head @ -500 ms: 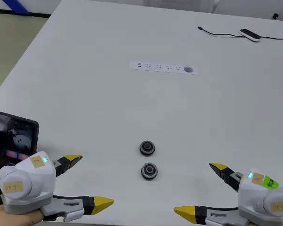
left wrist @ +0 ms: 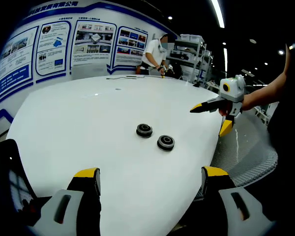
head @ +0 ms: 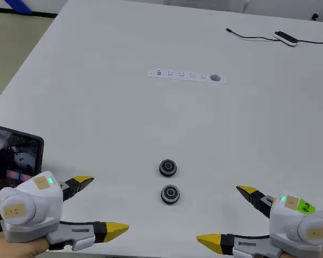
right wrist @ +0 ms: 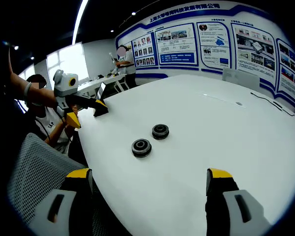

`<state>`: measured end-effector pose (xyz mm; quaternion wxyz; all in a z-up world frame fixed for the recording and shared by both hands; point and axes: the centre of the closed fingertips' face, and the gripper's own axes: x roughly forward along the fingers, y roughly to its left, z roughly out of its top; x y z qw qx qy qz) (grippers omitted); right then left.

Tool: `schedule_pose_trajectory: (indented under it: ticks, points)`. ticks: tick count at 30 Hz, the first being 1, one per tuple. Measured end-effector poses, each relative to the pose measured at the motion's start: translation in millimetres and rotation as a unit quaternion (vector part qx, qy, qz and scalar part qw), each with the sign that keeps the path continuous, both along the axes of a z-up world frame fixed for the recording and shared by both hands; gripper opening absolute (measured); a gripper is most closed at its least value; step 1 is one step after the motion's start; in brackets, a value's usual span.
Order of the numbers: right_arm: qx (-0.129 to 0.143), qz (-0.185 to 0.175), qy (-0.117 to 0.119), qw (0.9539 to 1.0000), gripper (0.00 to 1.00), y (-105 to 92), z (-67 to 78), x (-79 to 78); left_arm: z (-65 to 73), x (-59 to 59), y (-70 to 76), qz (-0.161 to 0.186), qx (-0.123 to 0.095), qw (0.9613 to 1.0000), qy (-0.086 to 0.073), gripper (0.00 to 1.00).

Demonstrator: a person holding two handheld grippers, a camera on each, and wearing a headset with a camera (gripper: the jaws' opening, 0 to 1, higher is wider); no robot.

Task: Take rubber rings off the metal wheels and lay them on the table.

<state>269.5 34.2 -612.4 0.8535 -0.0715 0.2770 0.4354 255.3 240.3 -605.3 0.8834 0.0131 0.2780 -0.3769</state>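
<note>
White table (head: 124,107), bare and smooth-looking; nothing on it would stop a round part, so a wheel nudged off-centre probably skids or rolls toward the near edge. Left gripper (head: 109,205) and right gripper (head: 219,213) both hang low at that edge, jaws spread wide and empty, one on either side of the work and well apart from it. Near wheel (head: 170,194) and far wheel (head: 168,167) lie flat between them, close together but not touching; closing on one risks knocking its neighbour. If one gripper pins a hub while the other pulls, a stretched rubber ring (head: 163,195) could slip the jaws and flick the wheel away, since there looks to be little to grip. Hard to make out: tablet (head: 16,156) is cut off at the left edge, screen unreadable; both gripper bodies are cut off at the bottom of the head view; the rings, dark on dark, cannot be told from the wheel rims
</note>
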Motion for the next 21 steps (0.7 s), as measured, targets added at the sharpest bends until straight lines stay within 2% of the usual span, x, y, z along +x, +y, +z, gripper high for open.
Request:
schedule_pose_trajectory:
  ticks: [10, 21]
  points:
    - [0.011, -0.004, 0.009, 0.9999, 0.95, 7.8, -0.4, 3.4, -2.3, 2.6, -4.9, -0.008, 0.003, 1.0, 0.004, 0.82]
    - [0.022, 0.002, 0.018, 0.9996, 0.91, 25.8, -0.6, 5.0, -5.3, 8.5, -16.1, -0.028, 0.006, 0.9995, 0.011, 0.76]
